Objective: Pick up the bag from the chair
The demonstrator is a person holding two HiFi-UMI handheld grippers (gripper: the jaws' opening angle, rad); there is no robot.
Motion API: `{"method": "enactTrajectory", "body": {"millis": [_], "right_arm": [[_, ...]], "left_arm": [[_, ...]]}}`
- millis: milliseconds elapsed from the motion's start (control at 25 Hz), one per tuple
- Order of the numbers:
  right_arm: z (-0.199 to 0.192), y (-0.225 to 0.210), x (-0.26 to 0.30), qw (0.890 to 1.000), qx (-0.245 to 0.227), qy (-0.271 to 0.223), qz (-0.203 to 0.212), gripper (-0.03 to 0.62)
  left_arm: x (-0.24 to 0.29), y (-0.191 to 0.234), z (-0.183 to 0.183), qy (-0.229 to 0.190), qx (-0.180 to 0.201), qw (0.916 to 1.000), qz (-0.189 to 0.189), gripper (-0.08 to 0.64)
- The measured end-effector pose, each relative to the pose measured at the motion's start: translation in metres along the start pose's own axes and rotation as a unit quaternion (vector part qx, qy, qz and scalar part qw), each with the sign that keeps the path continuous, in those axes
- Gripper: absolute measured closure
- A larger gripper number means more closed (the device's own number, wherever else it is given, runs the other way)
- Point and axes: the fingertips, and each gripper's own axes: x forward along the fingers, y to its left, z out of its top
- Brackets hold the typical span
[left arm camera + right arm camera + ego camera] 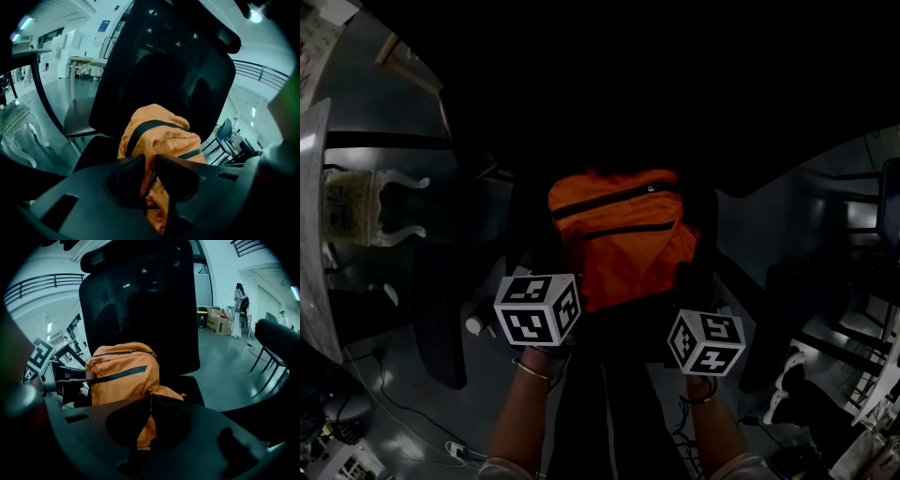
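Left gripper (150, 159), right gripper (150, 397) both clamp orange bag (623, 234) fabric; chair (140, 296) seat mostly hidden.

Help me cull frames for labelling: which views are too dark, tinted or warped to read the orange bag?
Head view: heavily underexposed, only the bag really stands out from the black. Left gripper view: well lit, cyan cast, strong fisheye bending, bag clear. Right gripper view: bright hall behind, so the chair back reads as a dark silhouette; bag sharp.

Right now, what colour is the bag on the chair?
The bag is orange with black stripes; right gripper view shows it best.
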Motion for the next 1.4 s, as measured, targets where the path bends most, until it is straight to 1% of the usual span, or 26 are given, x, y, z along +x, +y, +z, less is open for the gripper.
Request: {"method": "enactTrajectory", "body": {"millis": [200,360,560,800,1080,1200,1400], "right_arm": [[0.001,0.008,-0.005,1.000,0.002,-0.007,0.002,0.560],[0.005,0.014,-0.013,1.000,0.006,-0.014,0.003,0.560],[0.016,0.020,-0.026,1.000,0.012,-0.029,0.003,0.560],[0.028,0.016,-0.048,0.999,0.021,-0.045,0.001,0.560],[0.021,0.012,-0.064,0.998,0.027,-0.048,-0.003,0.560],[0.017,0.008,-0.071,0.998,0.036,-0.048,-0.005,0.560],[0.020,0.013,-0.081,0.997,0.041,-0.059,-0.004,0.560]], "left_arm": [[-0.010,-0.002,-0.001,-0.002,-0.002,1.0000,0.001,0.486],[-0.019,-0.007,-0.002,0.006,0.002,1.0000,0.000,0.503],[-0.032,-0.018,-0.004,0.015,0.013,0.9998,-0.004,0.523],[-0.046,-0.038,-0.006,0.021,0.012,0.9997,-0.004,0.526],[-0.062,-0.052,-0.009,0.011,0.035,0.9993,-0.006,0.529],[-0.068,-0.060,-0.011,0.008,0.035,0.9993,-0.008,0.529],[-0.078,-0.065,-0.011,0.003,0.038,0.9992,-0.011,0.529]]}}
